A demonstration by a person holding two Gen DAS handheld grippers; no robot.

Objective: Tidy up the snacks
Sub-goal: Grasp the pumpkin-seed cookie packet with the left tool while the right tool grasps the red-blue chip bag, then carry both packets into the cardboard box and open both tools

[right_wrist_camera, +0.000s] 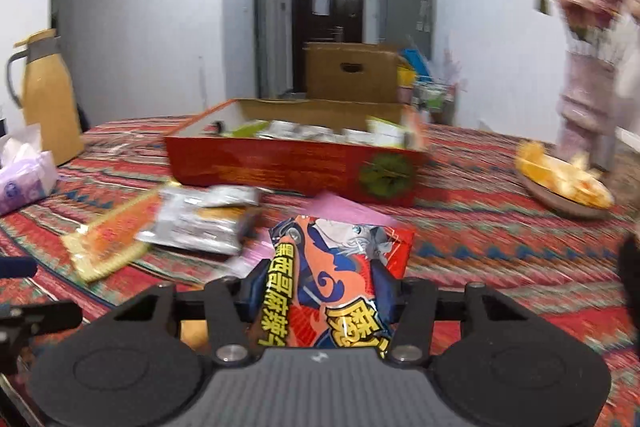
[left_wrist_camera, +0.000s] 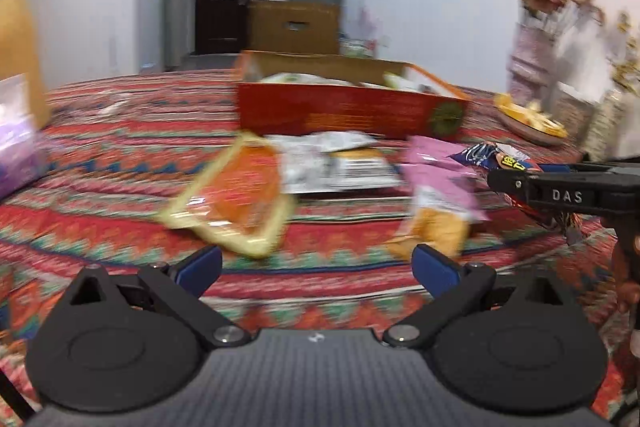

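The right tongs (right_wrist_camera: 320,287) pinch the cartoon snack packet (right_wrist_camera: 340,267) short of the red box (right_wrist_camera: 288,167); the slippery foil could slide free. The left tongs (left_wrist_camera: 316,267) gape empty.

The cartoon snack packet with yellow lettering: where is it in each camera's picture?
Left wrist view: cartoon snack packet at far right, in the other claw.
Right wrist view: the packet bottom centre, gripped in the near claw.
Shared landmark: red box behind the packet.
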